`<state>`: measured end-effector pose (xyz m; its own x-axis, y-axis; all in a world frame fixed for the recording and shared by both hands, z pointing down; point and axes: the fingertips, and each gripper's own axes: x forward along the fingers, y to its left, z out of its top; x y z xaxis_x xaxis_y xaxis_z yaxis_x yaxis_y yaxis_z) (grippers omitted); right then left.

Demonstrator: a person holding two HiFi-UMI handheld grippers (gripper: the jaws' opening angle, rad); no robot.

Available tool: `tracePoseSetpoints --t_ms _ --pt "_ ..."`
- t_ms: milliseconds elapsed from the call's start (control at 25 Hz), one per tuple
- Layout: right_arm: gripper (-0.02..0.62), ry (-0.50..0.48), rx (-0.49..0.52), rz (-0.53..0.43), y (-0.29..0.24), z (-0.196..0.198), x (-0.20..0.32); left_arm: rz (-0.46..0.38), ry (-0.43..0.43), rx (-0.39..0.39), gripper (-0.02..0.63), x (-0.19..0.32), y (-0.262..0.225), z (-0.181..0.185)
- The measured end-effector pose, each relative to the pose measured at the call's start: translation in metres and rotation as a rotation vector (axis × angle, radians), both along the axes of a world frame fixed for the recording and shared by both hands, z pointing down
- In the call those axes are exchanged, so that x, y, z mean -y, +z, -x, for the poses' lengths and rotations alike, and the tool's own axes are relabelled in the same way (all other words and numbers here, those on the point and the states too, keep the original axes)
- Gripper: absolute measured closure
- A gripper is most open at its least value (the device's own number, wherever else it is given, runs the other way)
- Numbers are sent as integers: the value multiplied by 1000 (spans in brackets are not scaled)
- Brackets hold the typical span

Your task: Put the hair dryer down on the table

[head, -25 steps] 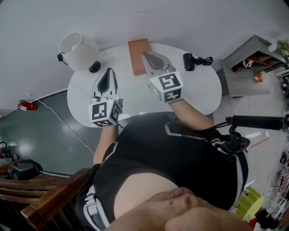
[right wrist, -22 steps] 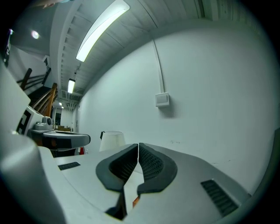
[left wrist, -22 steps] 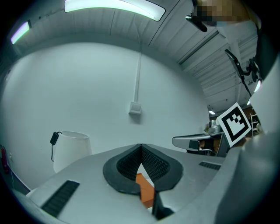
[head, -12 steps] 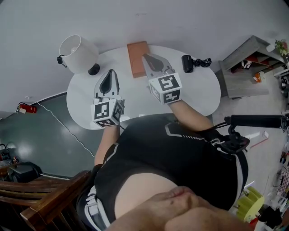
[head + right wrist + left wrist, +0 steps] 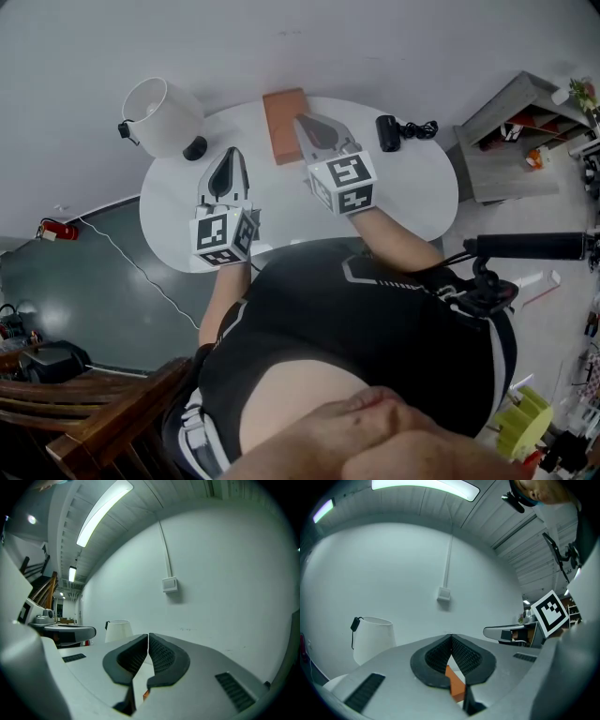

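Head view: left gripper (image 5: 229,156) and right gripper (image 5: 303,121), jaws closed on nothing, over table (image 5: 412,202); hair dryer (image 5: 387,132) lying near far edge.

Ceiling strip lights (image 5: 101,513) give even, cool brightness; shadows soft; heavy fisheye bending, black corners in both gripper views

The round table (image 5: 412,202) looks smooth, matt white. The left gripper (image 5: 451,637) and right gripper (image 5: 148,635) have matt grey plastic shells with black, finely ribbed pads (image 5: 465,656). The hair dryer (image 5: 388,131) looks like black plastic. The chair (image 5: 108,412) is polished wood, and the dark floor (image 5: 66,277) has a sheen.
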<state>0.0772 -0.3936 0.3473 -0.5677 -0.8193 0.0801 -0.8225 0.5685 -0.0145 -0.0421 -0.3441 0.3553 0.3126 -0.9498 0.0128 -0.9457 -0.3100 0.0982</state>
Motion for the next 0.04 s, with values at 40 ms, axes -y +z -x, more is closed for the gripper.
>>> tracePoseSetpoints --t_ms 40 --pt "561 0 2 1 0 0 0 -1 2 -2 574 0 0 -1"
